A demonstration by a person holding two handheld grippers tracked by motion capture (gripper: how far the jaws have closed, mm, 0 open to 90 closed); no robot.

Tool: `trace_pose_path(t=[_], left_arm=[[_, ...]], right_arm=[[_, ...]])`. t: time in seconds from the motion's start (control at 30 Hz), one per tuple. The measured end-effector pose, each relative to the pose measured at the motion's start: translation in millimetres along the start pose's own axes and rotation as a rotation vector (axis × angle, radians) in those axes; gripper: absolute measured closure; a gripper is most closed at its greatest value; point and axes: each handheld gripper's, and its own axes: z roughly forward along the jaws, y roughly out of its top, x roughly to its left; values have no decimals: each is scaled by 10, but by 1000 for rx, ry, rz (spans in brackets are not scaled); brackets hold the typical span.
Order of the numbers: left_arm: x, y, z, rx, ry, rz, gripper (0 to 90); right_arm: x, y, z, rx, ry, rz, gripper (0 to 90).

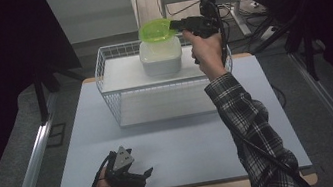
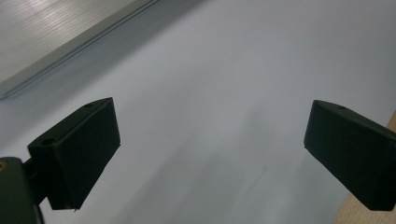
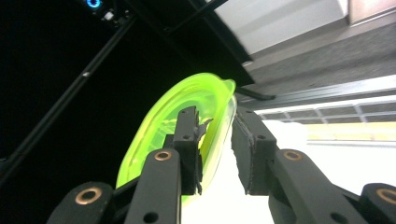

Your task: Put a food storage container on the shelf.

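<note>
One green lid sits atop the white container in the wire basket, right gripper jaws parted around its rim, not pressing; left gripper rests wide open, empty.

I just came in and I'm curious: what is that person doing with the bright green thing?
A person is working at a table with a tool in each hand. The right tool has its jaws around the rim of a green bowl, which sits tilted on top of a white lidded container in a white wire basket; whether the jaws press on it is unclear. The left tool rests open near the front of the table, holding nothing.
</note>
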Motion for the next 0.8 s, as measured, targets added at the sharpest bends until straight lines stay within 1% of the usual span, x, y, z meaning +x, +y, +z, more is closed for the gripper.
trace_pose_path(t=[0.03, 0.1, 0.2, 0.27, 0.43, 0.5, 0.57, 0.67, 0.7, 0.8], left_arm=[[0, 0, 1, 1, 0, 0, 33], [-3, 0, 3, 2, -1, 0, 33], [-4, 0, 4, 2, -2, 1, 33], [-5, 0, 6, 3, -2, 1, 33], [-2, -1, 5, 6, -4, 4, 33], [-2, -1, 5, 6, -4, 4, 33], [-4, -1, 8, 5, -4, 5, 33], [-5, 0, 8, 5, -3, 6, 33], [-6, 0, 9, 2, -3, 2, 33], [0, -2, 4, 1, -3, 0, 33]], right_arm=[[-3, -2, 4, 1, 5, 7, 700], [-5, 0, 10, -1, 1, 2, 695], [-15, -4, 41, 10, 1, -4, 657], [-28, -11, 58, 12, 18, 2, 655], [-34, -12, 69, 18, 38, 7, 661], [-31, -15, 71, 18, 33, 6, 655], [-38, -18, 79, 26, 43, 9, 637], [-45, -21, 87, 29, 46, 8, 622], [-39, -20, 88, 31, 44, 2, 605], [-18, -19, 79, 41, 29, -55, 514]])
